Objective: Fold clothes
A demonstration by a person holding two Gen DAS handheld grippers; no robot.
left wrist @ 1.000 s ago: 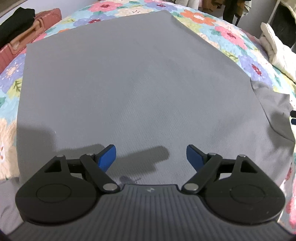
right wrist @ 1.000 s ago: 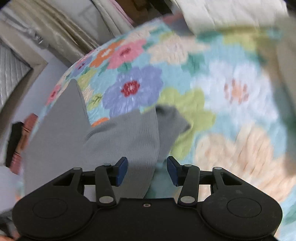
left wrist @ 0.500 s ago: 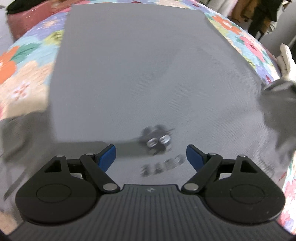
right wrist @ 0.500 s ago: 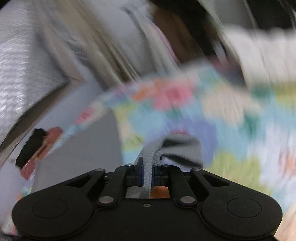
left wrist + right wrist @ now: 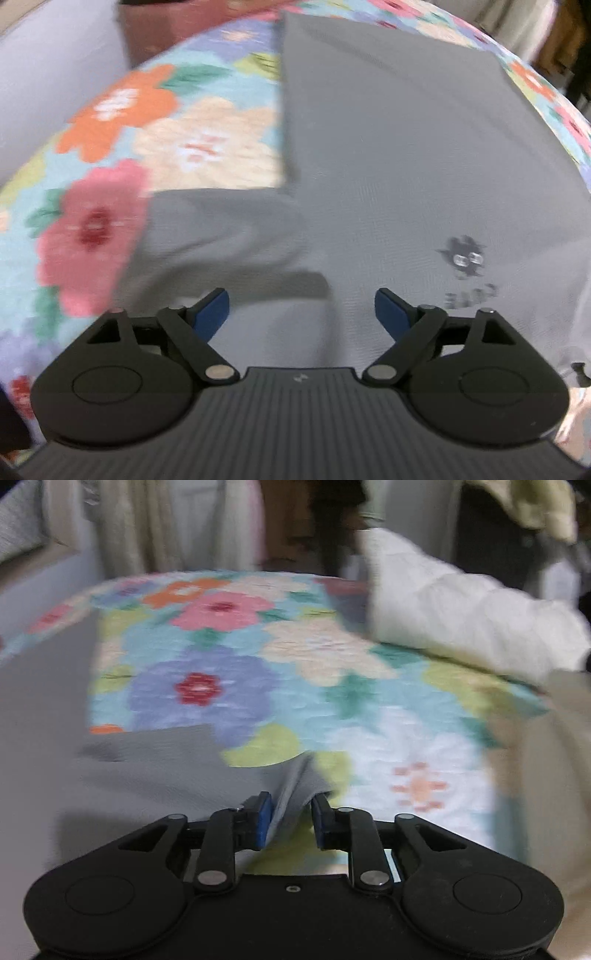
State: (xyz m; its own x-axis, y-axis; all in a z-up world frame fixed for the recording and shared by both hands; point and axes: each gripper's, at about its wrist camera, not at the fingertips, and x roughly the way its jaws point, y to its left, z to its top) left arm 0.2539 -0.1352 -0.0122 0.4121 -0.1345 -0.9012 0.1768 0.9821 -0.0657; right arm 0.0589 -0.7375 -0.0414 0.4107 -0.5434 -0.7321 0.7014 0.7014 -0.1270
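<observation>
Floral bedspread [image 5: 332, 657]; gray shirt [image 5: 388, 155]'s print beyond spread left claw [image 5: 301, 314], sleeve between parted right claw [image 5: 288, 819].

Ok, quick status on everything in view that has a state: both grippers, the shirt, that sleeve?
left gripper: open, holding nothing, above the shirt.
right gripper: partly open, sleeve fabric between its fingers.
grey shirt: spread flat on the floral bedspread.
sleeve: bunched, raised at the right gripper.

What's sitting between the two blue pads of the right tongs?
A fold of the gray shirt's sleeve rises between the pads of the right tongs, with flowered bedspread beyond. The right wrist view shows it.
</observation>
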